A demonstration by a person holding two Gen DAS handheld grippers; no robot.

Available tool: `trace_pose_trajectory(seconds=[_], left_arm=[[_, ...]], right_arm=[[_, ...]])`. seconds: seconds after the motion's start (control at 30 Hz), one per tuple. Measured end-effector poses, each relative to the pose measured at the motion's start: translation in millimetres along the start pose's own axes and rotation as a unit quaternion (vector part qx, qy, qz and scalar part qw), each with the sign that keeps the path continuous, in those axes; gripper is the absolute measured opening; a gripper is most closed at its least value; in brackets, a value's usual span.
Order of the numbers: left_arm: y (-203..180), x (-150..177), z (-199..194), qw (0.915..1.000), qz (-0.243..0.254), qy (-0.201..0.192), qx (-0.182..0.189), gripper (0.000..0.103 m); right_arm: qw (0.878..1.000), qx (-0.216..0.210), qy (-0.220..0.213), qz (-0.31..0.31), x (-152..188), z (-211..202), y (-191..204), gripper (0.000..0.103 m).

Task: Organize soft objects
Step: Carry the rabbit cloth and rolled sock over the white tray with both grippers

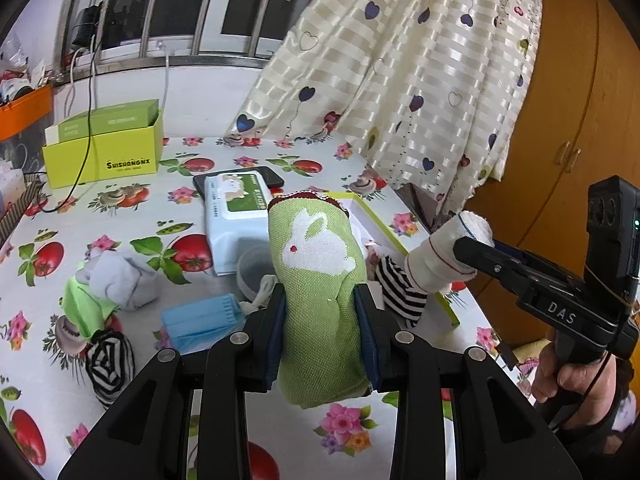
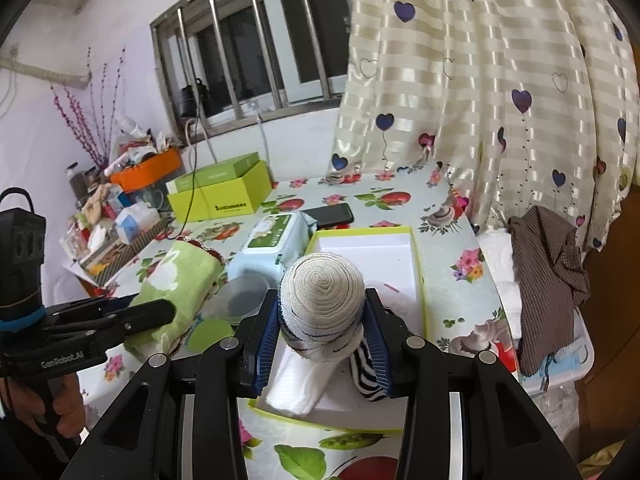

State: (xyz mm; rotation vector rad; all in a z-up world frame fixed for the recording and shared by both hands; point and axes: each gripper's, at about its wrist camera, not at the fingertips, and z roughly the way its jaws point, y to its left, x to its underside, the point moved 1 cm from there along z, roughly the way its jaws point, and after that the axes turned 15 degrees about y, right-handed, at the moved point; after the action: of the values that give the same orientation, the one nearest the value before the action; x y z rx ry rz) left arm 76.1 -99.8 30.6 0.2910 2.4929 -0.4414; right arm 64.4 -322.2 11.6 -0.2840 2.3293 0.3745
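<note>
Two rolled cloths were up off the table, one per tool. The left gripper point(image 1: 320, 312) pinched a green knitted roll with a white rabbit point(image 1: 316, 264) between its blue pads; the roll's long axis ran straight away from the camera toward 12 o'clock, red-trimmed end farthest. The right gripper point(image 2: 322, 332) pinched a white rolled towel with thin dark stripes point(image 2: 322, 300), its spiral end facing the camera and its axis running along the fingers.

The towel hung over a shallow white tray with a lime-green rim point(image 2: 418, 264); a black-and-white striped sock point(image 2: 366, 372) and a folded white cloth point(image 2: 298, 384) lay inside at its near end, and the far half was bare. Just beside the tray at 10 o'clock sat a pale blue wipes pack point(image 2: 276, 240) and a clear round tub point(image 2: 242, 300). The flowered tablecloth's right edge point(image 2: 486, 292) ran close past the tray at 3 o'clock, with a heart-print curtain point(image 2: 500, 80) hanging behind at 1 o'clock.
</note>
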Motion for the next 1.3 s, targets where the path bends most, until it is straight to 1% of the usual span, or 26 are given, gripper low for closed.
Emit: trace_pose_trajectory(seconds=[0.2,0.4,0.73,1.13,1.3], left_arm=[[-10,-3,10,0.9999,0.01,0.01,0.005,0.034],[-17,-6,23,0.9996,0.016,0.023,0.01,0.034],[-32,-7,44,0.9983,0.031,0.045,0.02,0.034],[-44,-6,64,0.9968,0.039,0.066,0.025,0.034],[-46,-6,74,0.996,0.04,0.076,0.025,0.034]], right_arm=[[1.0,0.0,0.006,0.005,2,4,-7,0.039],[1.0,0.001,0.027,0.002,11,10,-11,0.039],[0.998,0.008,0.061,0.017,33,17,-26,0.039],[0.996,0.023,0.088,0.016,36,23,-30,0.039],[0.995,0.023,0.099,0.016,34,33,-33,0.039]])
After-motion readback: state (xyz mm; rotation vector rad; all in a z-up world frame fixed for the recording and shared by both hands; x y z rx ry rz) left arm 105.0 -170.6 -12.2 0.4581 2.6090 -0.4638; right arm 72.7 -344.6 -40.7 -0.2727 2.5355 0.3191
